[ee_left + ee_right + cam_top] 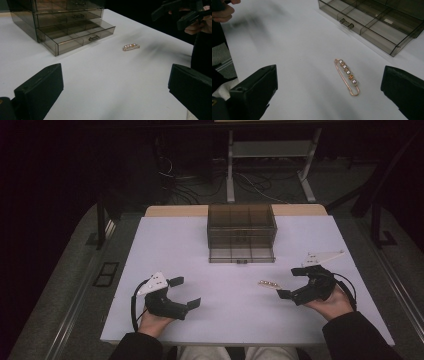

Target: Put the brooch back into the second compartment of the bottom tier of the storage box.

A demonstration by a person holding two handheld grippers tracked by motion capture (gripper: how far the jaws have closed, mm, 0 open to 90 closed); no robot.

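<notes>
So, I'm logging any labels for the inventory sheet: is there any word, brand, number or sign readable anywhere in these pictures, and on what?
None can be read.
Smoky transparent plastic drawer box: no lettering; a pale patch in its open bottom drawer is too blurred to tell.
Gold safety-pin brooch with pearl beads: no marking.
White tabletop: blank.
Left gripper and right gripper, both black: no legible print.
</notes>
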